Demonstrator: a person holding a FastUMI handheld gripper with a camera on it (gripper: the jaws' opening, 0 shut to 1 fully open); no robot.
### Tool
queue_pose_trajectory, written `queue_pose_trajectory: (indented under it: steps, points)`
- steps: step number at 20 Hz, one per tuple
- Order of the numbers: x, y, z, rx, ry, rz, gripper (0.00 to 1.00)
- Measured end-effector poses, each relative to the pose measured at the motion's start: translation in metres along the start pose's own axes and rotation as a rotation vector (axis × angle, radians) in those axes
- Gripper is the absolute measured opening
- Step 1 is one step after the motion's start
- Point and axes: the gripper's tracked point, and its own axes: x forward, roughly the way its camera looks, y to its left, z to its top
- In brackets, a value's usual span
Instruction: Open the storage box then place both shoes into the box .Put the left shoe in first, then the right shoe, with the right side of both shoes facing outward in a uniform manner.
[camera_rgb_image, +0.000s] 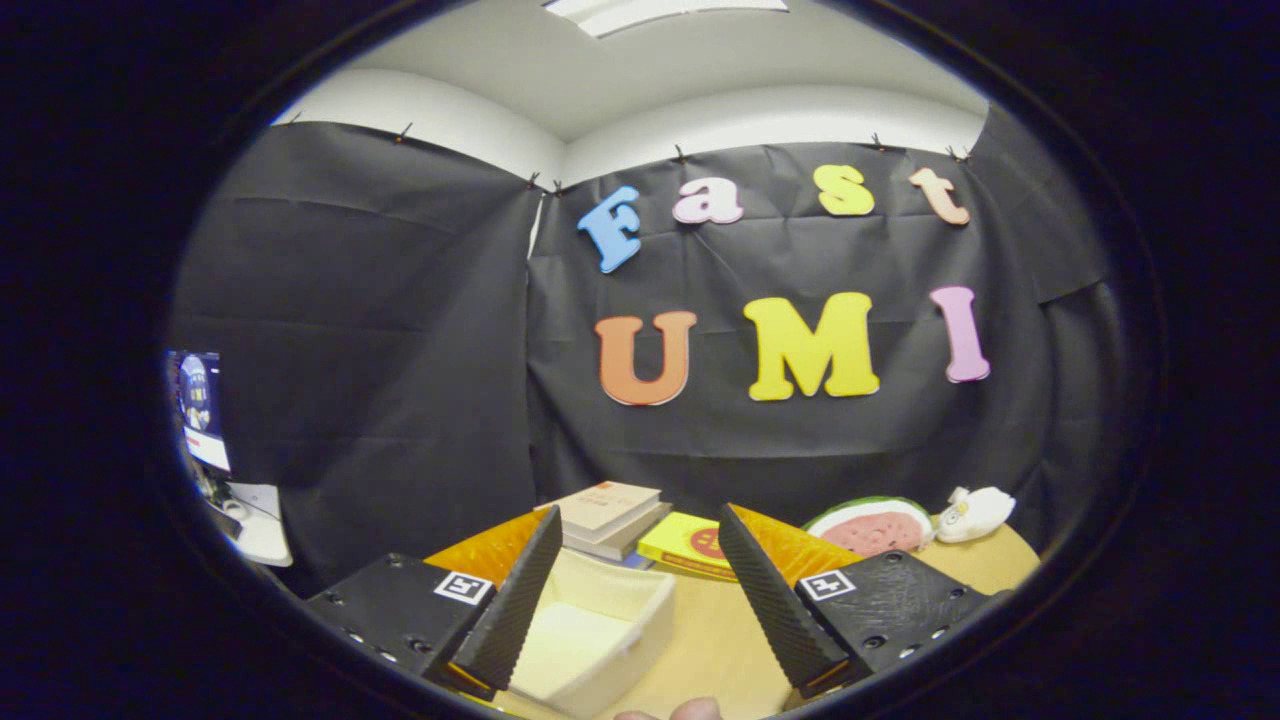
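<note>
The tongs (640, 590) stand spread wide at the bottom of the frame, pinching nothing, raised above the counter (715, 630) and looking out toward the booth wall. Between the fingers (515, 600), in the lower middle of the frame and closer to the left one, sits the storage box (600, 625) — a pale, open-topped bin whose inside looks bare; no lid is on it that I can see, and no shoe lies in it. Part of its left wall is hidden behind the left finger.

Judging from this, the opening step seems done or not needed, and the step in hand is fetching the left shoe. Neither shoe can be made out here, so the next move calls for turning the tongs to find the left shoe, then gripping it so that its right side will face outward once it is lowered in.

Beyond the box, in the middle of the frame, lies a stack of books (610, 515) with a yellow book (685, 545) just beside it. Further right are a watermelon-slice toy (865, 525) and a small white plush (975, 512) near the far edge of the counter. A fingertip (690, 710) shows at the very bottom — the person's.
</note>
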Motion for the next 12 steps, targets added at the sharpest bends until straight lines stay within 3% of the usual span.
queue_pose_trajectory:
  steps: [6, 12]
  points:
    - [-0.03, -0.106, -0.028, 0.006, 0.03, -0.139, 0.95]
    - [-0.04, -0.174, -0.115, 0.072, 0.269, -0.224, 0.95]
